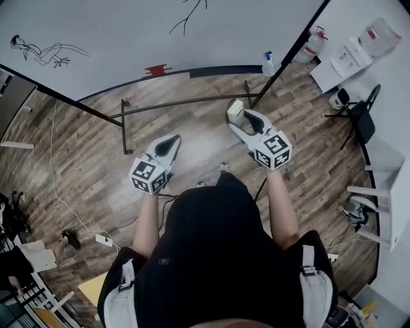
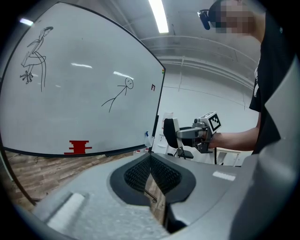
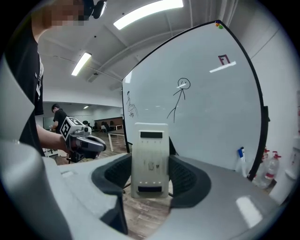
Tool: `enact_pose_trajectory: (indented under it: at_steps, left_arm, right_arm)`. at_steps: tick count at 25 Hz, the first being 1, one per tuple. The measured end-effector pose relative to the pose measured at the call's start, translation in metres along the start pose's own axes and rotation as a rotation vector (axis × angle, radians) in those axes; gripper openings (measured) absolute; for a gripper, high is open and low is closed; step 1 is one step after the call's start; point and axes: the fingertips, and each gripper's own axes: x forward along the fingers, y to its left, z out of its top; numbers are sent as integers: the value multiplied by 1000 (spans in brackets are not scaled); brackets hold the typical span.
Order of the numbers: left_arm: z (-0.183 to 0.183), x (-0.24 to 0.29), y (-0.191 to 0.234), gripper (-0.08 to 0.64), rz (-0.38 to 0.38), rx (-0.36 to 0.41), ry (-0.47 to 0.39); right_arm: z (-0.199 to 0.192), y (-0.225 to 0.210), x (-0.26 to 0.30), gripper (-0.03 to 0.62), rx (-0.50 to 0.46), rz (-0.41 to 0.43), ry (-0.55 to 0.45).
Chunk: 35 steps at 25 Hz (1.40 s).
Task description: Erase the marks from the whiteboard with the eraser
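The whiteboard (image 1: pixel 128 32) stands ahead of me with a sketched figure (image 1: pixel 40 51) at its left and a stick figure (image 1: pixel 188 16) near the middle. The left gripper view shows the same stick figure (image 2: pixel 124 88) and sketch (image 2: pixel 34 54). My right gripper (image 1: pixel 238 119) is shut on a pale eraser (image 1: pixel 234 113); in its own view the eraser (image 3: pixel 150 159) stands upright between the pads, short of the whiteboard (image 3: pixel 206 108). My left gripper (image 1: pixel 170 143) is shut with nothing in it, its jaws meeting at the tips (image 2: pixel 151 160).
A red object (image 1: pixel 157 69) sits on the board's bottom ledge. A spray bottle (image 1: pixel 268 63) stands by the stand's right post, above the low black crossbar (image 1: pixel 179 102). A black chair (image 1: pixel 362 115) and white table (image 1: pixel 346 57) are at right. A cable (image 1: pixel 64 198) runs over the wooden floor.
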Motion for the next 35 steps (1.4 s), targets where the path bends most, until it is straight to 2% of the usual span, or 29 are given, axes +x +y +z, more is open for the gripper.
enact_pose_trajectory:
  at_steps: [11, 21, 26, 35]
  left_arm:
    - [29, 56, 19, 11, 84, -9, -9]
    - [51, 96, 19, 11, 173, -7, -6]
    - [52, 111, 22, 11, 195, 9, 11]
    - [68, 126, 43, 11, 179, 26, -13]
  right_arm:
    - [30, -73, 27, 247, -107, 25, 15]
    - [47, -139, 38, 244, -220, 20, 45]
    - [60, -168, 43, 242, -299, -31, 43]
    - [121, -207, 54, 242, -425, -184, -24]
